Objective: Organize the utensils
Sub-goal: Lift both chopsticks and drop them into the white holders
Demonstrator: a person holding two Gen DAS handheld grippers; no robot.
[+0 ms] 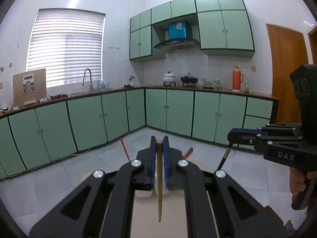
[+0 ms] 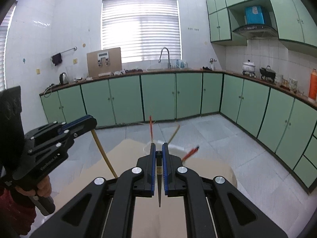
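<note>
Wooden chopstick (image 1: 159,180) clamped in left gripper (image 1: 159,141), black chopstick (image 2: 159,184) clamped in right gripper (image 2: 159,148), holder mostly hidden.

The left gripper (image 1: 159,141) is of matt black plastic with blue ribbed pads and shiny metal screws; the right gripper (image 2: 158,148) has the same finish. The pale chopstick (image 1: 159,180) looks like smooth wood (maybe bamboo), and the dark chopstick (image 2: 159,180) looks lacquered, a little glossy. The table (image 2: 128,158) has a matt beige top. The cabinets (image 1: 111,115) are smooth green, the wall tiles (image 1: 122,4) glossy white, the faucet (image 2: 165,56) polished metal.
</note>
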